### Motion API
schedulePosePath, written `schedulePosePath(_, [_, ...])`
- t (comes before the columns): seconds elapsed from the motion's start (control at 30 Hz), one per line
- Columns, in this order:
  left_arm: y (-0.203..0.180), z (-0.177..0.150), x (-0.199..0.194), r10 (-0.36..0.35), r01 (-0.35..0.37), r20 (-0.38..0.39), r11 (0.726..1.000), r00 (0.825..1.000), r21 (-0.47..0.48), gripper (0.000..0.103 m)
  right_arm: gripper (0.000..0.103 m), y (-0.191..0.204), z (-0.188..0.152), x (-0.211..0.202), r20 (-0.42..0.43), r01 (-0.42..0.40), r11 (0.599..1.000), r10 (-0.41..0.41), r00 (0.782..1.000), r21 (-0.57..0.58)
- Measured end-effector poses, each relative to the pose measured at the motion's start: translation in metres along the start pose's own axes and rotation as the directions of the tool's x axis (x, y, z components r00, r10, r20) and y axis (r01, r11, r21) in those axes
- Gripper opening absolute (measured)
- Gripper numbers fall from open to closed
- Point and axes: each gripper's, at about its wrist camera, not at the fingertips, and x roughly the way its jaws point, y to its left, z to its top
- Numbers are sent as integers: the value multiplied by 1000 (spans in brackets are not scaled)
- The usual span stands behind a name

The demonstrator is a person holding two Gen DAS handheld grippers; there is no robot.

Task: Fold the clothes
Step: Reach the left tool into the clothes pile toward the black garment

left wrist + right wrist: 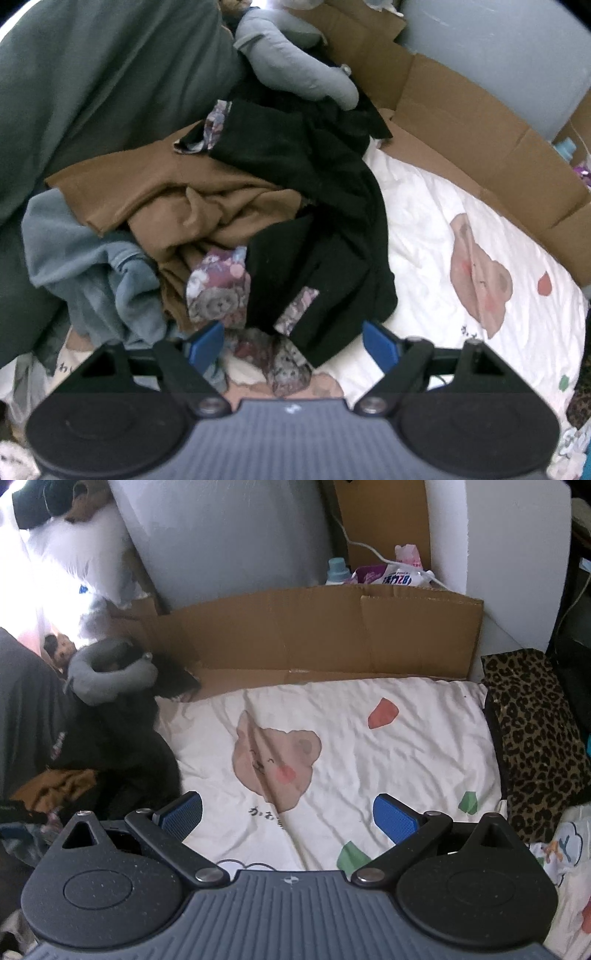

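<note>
In the left wrist view, the heap of clothes fills the middle and left of the frame, and the left claw (293,341) sits at the bottom centre, its blue pads (205,345) spread wide with nothing pinched between them. Directly between and just above the pads lies the lower edge of a black garment (317,206) with floral teddy-print trim (218,291); a crumpled floral end of it reaches down into the gap between the pads, though whether either pad touches the cloth cannot be told. The claw looks steeply down onto the pile.

The black garment runs from upper centre down to the claw, loosely bunched. To its left lies a rumpled brown garment (177,206), and at the left edge of the heap a pale blue-grey one (81,258). A grey neck pillow (295,62) lies at the top of the pile, and a large dark green cover (92,81) fills the upper left.

In the right wrist view, the right claw (288,818) is at the bottom centre, also wide open and empty, angled down over a white bed sheet (406,753) printed with a bear (277,760). The clothes lie to the left of the frame here, well apart from that claw's pads. Cardboard (314,635) stands across the far side of the sheet, and a leopard-print fabric (535,738) lies at the right edge.
</note>
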Motion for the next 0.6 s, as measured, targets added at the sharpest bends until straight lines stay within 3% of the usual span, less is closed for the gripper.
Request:
schedulePosePath(0.23, [5,-2,25,-21,23,35,999,999,-40,84,101,4,-12,51,-87,-59,998,60,994,10])
schedulePosePath(0.37, [11,-5,40,-10,12,59,1000,998,-29,84,101,18,-22,76,-122,-117,992,112,986,-37])
schedulePosePath(0.6, [37,-14,65,3,6,97,995,995,-100,83,101,43,-39,118,-170,-196,974,175,970,-113])
